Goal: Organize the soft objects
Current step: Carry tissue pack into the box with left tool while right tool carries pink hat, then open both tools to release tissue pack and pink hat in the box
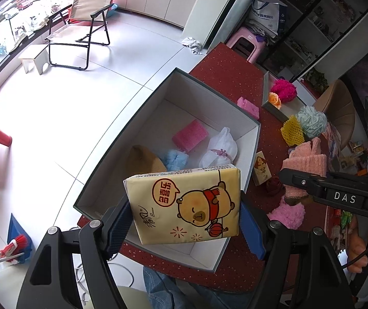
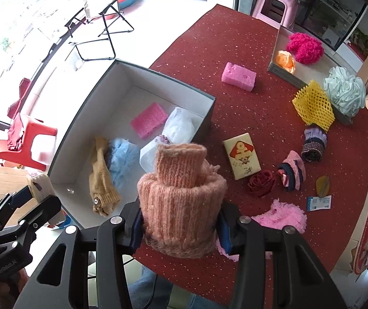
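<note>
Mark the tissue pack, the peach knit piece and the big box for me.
tissue pack (image 1: 186, 206), left wrist view, printed front face.
peach knit piece (image 2: 181, 206), right wrist view, ribbed body.
big box (image 2: 207, 114), right wrist view, right wall.

Left gripper (image 1: 186, 221) is clamped on a tissue pack (image 1: 184, 206), held up; right gripper (image 2: 181, 225) is clamped around a knitted roll (image 2: 181, 198), raised alongside.

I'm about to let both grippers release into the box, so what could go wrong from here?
1. The left gripper pinches the yellow bear-print tissue pack over the near wall of the grey open box; released here, it may catch the rim.
2. The right gripper holds the peach knitted garment over the red tablecloth, apparently outside the box; it would probably miss.
</note>
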The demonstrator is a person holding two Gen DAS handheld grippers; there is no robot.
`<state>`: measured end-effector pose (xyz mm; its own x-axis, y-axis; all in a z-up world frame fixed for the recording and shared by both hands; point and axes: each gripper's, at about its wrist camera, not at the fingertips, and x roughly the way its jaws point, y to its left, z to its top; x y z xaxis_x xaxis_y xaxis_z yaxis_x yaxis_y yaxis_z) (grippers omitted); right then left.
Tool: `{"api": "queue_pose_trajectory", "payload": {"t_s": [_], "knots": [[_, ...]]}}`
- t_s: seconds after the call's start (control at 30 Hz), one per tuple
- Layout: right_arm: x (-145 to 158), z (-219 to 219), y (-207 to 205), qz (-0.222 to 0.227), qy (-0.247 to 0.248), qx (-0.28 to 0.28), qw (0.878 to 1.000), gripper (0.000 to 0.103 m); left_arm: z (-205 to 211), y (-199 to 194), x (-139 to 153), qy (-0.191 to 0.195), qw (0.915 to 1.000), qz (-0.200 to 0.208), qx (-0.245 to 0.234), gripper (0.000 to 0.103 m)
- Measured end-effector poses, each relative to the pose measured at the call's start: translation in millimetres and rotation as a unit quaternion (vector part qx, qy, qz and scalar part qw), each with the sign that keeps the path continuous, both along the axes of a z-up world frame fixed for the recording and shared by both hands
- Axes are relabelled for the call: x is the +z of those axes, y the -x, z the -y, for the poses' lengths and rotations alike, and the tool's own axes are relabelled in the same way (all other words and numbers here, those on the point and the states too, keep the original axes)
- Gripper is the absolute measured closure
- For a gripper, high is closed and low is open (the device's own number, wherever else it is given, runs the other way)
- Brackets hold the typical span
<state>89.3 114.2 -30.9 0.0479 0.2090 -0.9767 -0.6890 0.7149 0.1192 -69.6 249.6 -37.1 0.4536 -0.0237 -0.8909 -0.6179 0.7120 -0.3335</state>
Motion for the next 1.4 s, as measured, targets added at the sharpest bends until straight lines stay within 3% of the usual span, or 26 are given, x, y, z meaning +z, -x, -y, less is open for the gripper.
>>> {"api": "queue_pose_trajectory", "payload": {"t_s": [0.4,0.77,1.27,1.4], "knots": [[-16.9,-52.1,8.0,-0.035,-0.012,0.038,0.999,0.053,-14.0,-13.5,-25.2,-0.014,0.9986,-0.049,0.017,0.027],[-30.0,-69.0,10.1,-0.048,0.001,0.045,0.998,0.053,-14.4,-22.1,-46.9,-0.005,0.9965,-0.083,0.007,0.027],[-40.3,-80.6,11.0,-0.051,0.013,0.054,0.997,0.049,-14.0,-27.3,-55.8,0.000,0.9959,-0.090,0.001,0.026],[-38.5,-79.2,8.6,-0.047,0.013,0.053,0.997,0.043,-11.9,-28.9,-56.5,-0.011,0.9951,-0.099,-0.002,0.007]]}}
